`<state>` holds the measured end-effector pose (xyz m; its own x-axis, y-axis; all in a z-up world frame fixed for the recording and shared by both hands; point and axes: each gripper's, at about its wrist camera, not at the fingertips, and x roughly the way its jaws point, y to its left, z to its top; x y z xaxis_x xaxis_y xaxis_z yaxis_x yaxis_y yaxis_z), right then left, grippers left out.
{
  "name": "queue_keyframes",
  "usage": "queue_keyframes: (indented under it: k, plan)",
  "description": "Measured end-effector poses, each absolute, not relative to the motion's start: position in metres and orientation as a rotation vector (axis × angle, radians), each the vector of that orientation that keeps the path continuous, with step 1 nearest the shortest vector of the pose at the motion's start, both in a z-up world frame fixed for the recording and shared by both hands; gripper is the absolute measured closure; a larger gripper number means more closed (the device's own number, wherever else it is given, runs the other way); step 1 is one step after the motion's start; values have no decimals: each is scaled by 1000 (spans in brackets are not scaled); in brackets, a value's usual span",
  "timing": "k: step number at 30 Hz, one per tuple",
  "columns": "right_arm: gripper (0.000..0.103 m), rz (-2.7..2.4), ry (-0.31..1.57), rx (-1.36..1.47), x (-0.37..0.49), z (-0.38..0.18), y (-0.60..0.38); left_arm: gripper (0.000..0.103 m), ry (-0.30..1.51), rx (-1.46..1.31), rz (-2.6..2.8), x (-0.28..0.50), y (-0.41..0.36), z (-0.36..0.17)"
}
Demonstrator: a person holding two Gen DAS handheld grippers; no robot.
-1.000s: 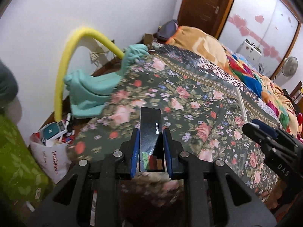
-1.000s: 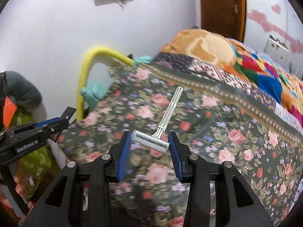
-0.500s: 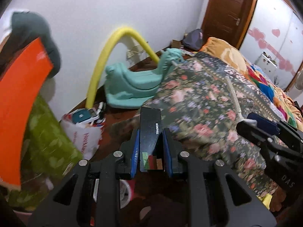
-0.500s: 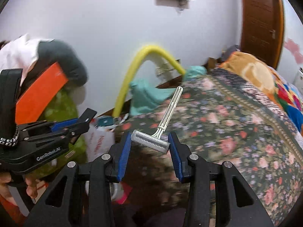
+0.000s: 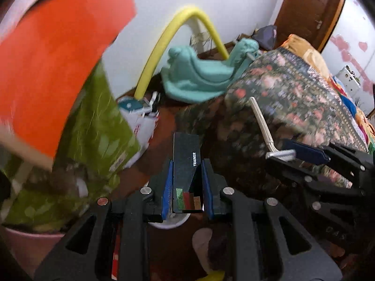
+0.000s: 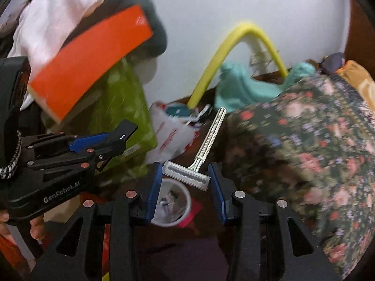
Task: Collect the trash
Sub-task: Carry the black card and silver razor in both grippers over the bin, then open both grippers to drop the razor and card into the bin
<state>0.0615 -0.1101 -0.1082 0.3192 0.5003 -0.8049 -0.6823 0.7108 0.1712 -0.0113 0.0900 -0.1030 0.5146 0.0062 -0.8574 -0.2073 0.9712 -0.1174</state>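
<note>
My left gripper [image 5: 187, 187] is shut on a black box marked TRAINER [image 5: 186, 161], which stands up between its blue pads; it also shows at the left of the right wrist view [image 6: 121, 133]. My right gripper [image 6: 186, 187] is shut on the head of a disposable razor [image 6: 187, 174], handle pointing up and away; the razor also shows in the left wrist view [image 5: 264, 131]. A small white bin [image 6: 181, 213] with scraps inside stands on the floor just below both grippers; its rim also shows in the left wrist view [image 5: 168, 224].
A floral bedspread [image 6: 316, 145] fills the right. A white plastic bag [image 6: 168, 138] of rubbish, a green bag [image 5: 100, 135], a teal ride-on toy [image 5: 199, 77], a yellow foam arch [image 5: 164, 42] and an orange panel [image 5: 51, 53] crowd the left and far wall.
Both grippers have swung left and down, away from the bed toward the floor. The white bin has come into view beneath them. Each still holds its item.
</note>
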Motion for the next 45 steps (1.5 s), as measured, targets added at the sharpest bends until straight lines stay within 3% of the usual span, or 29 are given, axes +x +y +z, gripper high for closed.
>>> queue_keyframes:
  k: [19,27,29,32,40,45]
  plan:
    - [63,938,1305,-223,73,-186,-13,79,1210,-431,221,-48,162,-205]
    - [63,877,1283,-302,77,-187,-10,80,1240,-465,188,-31,168,-224]
    - [62,857,1267,-324,78,-184,-14,74,1254,-484,178,-27,167,-228]
    - [60,831,1248,-339,77,-179,-22,63,1259,-487,176,-21,163,-229]
    - [56,801,1167,-307,62,-147,-47,63,1216,-407,149,-25,143,-198]
    - [56,765,1045,-264,44,-105,-73,63,1107,-344,100,-37,122,-146]
